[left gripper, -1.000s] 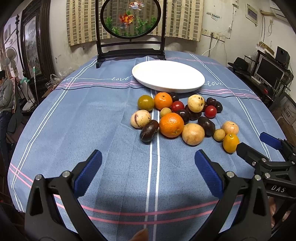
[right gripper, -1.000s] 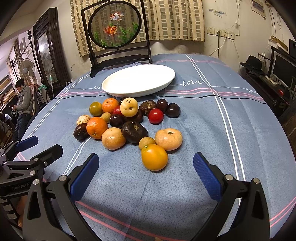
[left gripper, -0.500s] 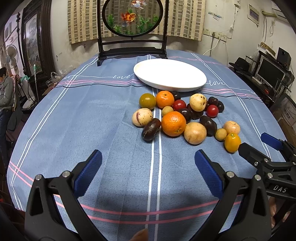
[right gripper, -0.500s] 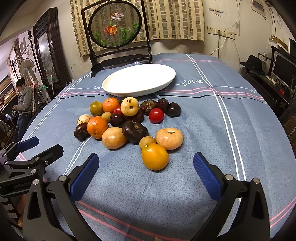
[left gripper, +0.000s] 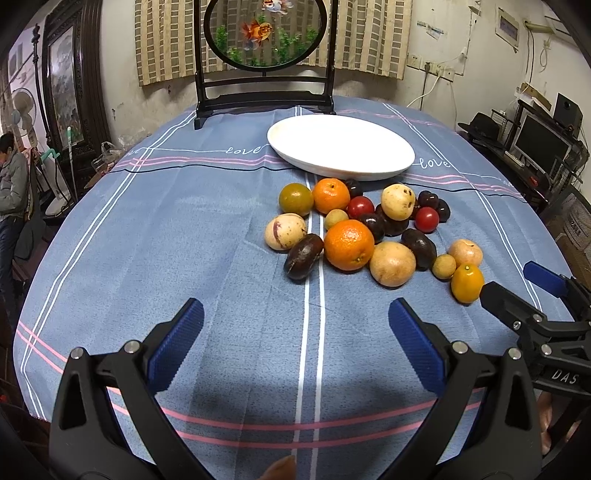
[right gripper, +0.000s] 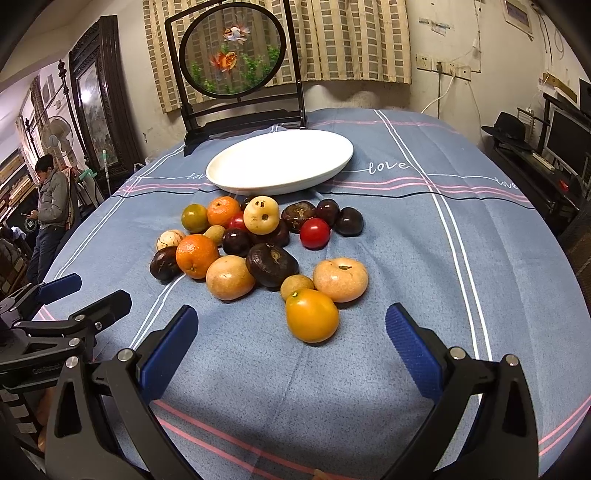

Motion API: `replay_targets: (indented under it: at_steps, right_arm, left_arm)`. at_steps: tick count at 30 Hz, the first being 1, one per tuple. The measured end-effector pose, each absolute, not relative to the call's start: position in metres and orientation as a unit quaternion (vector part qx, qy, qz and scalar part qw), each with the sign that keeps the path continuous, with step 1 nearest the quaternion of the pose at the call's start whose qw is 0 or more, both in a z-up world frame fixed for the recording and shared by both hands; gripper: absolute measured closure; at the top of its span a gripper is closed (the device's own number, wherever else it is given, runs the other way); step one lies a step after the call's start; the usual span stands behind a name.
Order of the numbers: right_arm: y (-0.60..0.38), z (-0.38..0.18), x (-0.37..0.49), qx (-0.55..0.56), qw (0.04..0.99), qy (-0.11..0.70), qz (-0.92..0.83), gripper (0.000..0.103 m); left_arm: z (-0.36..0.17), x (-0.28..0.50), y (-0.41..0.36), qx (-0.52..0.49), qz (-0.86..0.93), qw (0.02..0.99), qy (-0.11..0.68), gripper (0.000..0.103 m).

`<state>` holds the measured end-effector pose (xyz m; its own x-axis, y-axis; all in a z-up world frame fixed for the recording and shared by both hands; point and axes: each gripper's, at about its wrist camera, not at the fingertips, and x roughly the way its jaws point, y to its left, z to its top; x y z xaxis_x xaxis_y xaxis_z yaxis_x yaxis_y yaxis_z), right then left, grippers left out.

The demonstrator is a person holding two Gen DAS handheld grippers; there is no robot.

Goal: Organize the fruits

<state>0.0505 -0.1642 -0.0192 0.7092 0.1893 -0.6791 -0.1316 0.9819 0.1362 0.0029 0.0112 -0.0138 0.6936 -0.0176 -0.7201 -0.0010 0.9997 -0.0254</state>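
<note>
Several fruits lie in a loose pile on the blue tablecloth, among them a big orange (left gripper: 348, 244), a dark brown fruit (left gripper: 303, 256) and a yellow-orange fruit (right gripper: 312, 314). Behind the pile sits an empty white oval plate (left gripper: 341, 147) (right gripper: 279, 161). My left gripper (left gripper: 295, 325) is open, low over the cloth, short of the dark brown fruit. My right gripper (right gripper: 291, 332) is open too, with the yellow-orange fruit just ahead between its blue pads. Neither holds anything. Each gripper shows at the edge of the other's view.
A round goldfish screen on a black stand (left gripper: 264, 35) rises at the table's far edge. A person (right gripper: 50, 206) stands left of the table. Shelves with a monitor (left gripper: 539, 144) are on the right. Bare cloth (left gripper: 166, 229) stretches left of the pile.
Both grippers have drifted slightly forward toward the fruit pile; the fruits appear a little nearer in each view. Nothing was taken hold of or shifted.
</note>
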Motion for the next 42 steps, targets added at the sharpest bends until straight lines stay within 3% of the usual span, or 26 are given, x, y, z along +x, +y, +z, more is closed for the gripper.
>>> replay_targets:
  at_steps: [27, 42]
  right_arm:
    - [-0.164, -0.024, 0.053, 0.033, 0.919, 0.382, 0.094, 0.001]
    - [-0.174, -0.043, 0.06, 0.005, 0.885, 0.438, 0.157, 0.001]
  left_arm:
    - [-0.016, 0.004, 0.014, -0.011, -0.001, 0.92, 0.392, 0.002]
    - [-0.033, 0.024, 0.046, 0.011, -0.032, 0.91, 0.414, 0.002]
